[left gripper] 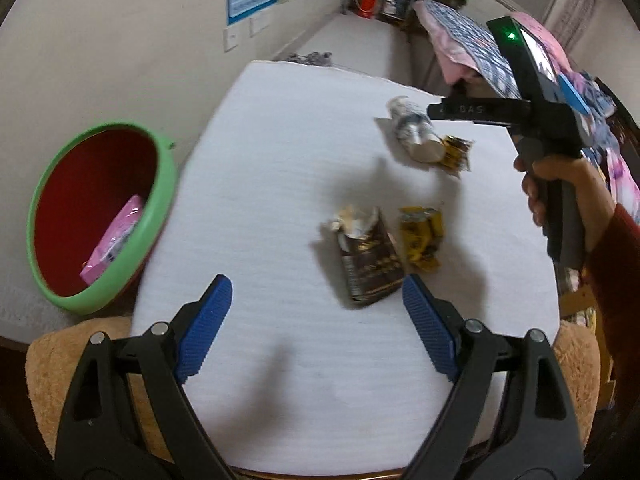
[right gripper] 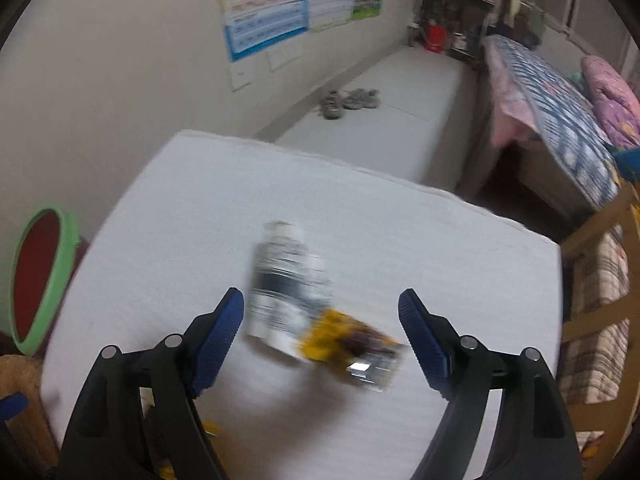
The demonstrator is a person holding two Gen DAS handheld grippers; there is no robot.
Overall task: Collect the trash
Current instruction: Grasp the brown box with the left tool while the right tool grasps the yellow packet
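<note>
White foam is covering the table [left gripper: 280, 184], and 4 bits of trash are lying on it. The left gripper [left gripper: 316, 312] is hanging wide open just in front of a brown pack [left gripper: 370, 264]. The right gripper [right gripper: 320, 316] is spreading its fingers, holding nothing, over a blurry bottle [right gripper: 284, 280] and a yellow wrapper [right gripper: 352, 344]. A pink bag [left gripper: 114, 236] is sitting inside the red bin [left gripper: 72, 208] beside the table.

Blur up front, edges cut.
Your right view smears the bottle [right gripper: 286, 280] and yellow wrapper [right gripper: 352, 344]; their print is unreadable, and the bin [right gripper: 60, 276] is clipped left.
</note>
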